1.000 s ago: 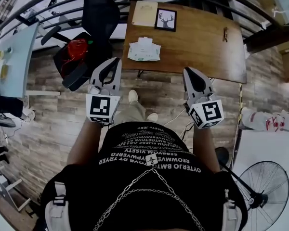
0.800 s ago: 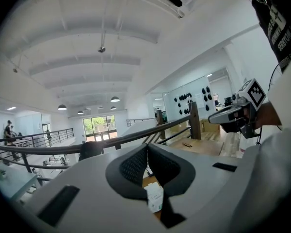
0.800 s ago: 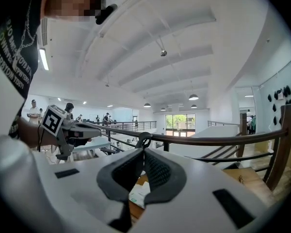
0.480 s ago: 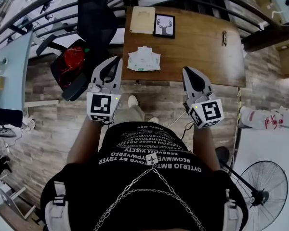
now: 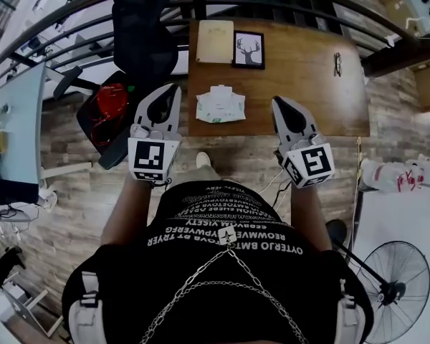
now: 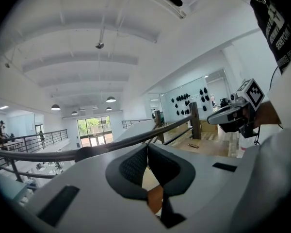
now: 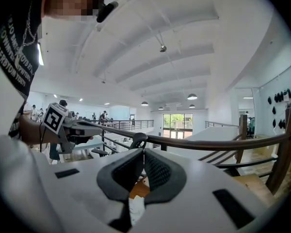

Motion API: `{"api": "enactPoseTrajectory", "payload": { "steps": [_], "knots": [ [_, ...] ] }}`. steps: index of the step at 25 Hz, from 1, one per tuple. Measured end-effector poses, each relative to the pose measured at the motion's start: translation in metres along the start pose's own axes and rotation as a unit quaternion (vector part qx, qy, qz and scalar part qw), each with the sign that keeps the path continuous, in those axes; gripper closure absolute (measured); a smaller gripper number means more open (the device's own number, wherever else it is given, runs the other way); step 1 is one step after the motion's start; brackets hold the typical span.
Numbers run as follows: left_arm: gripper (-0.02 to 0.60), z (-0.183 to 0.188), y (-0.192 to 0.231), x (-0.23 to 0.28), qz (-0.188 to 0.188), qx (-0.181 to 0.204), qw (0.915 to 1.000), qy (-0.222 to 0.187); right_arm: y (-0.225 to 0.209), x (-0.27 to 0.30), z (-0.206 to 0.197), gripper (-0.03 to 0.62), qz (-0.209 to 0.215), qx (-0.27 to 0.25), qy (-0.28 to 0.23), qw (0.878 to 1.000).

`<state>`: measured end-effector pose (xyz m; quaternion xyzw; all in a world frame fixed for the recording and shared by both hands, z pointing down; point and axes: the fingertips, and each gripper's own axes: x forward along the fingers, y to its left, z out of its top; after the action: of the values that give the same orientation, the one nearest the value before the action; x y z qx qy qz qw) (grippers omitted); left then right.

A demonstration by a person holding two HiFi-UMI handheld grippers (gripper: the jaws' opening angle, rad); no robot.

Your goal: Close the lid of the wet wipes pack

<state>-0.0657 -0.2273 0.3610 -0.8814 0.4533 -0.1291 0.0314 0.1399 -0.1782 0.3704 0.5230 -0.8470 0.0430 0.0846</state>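
Observation:
The wet wipes pack, white with green print, lies on the near half of the wooden table; a white flap shows at its far edge. My left gripper hangs in the air short of the table's front left corner, left of the pack, with its jaws shut and empty. My right gripper is level with the front edge, right of the pack, also shut on nothing. In the left gripper view the pads meet; in the right gripper view the pads meet too.
A framed deer picture and a tan board lie at the table's far edge, a small dark item at its right. A black office chair and a red thing stand left. A fan stands lower right; a railing runs behind.
The table and the pack have come nearer and lower in the head view as the person stepped forward. Both grippers moved along with the person and stayed shut.

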Motion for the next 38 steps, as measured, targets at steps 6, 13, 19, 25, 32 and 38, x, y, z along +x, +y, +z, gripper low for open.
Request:
{"api": "enactPoseTrajectory", "payload": {
  "steps": [6, 13, 19, 25, 32, 38],
  "knots": [
    [0.552, 0.001, 0.024, 0.020, -0.012, -0.001, 0.9999, -0.009, -0.002, 0.029, 0.007, 0.579, -0.009, -0.006, 0.004, 1.000],
    [0.552, -0.011, 0.054, 0.033, -0.024, -0.011, 0.9996, -0.006, 0.003, 0.060, 0.012, 0.579, -0.019, 0.002, 0.008, 1.000],
    [0.552, -0.021, 0.059, 0.047, -0.037, -0.019, 0.9991, -0.003, 0.008, 0.076, -0.004, 0.579, -0.014, 0.009, 0.030, 0.999],
    [0.552, -0.027, 0.058, 0.062, -0.033, -0.026, 0.9990, 0.013, -0.002, 0.094, -0.031, 0.579, 0.000, 0.020, 0.062, 0.998],
    [0.553, -0.026, 0.056, 0.083, -0.006, -0.036, 0.9990, 0.025, -0.010, 0.122, -0.067, 0.577, 0.068, -0.003, 0.099, 0.993],
    [0.552, -0.029, 0.047, 0.105, 0.012, -0.037, 0.9987, 0.034, -0.009, 0.146, -0.112, 0.576, 0.137, -0.008, 0.132, 0.982]
  ]
}}
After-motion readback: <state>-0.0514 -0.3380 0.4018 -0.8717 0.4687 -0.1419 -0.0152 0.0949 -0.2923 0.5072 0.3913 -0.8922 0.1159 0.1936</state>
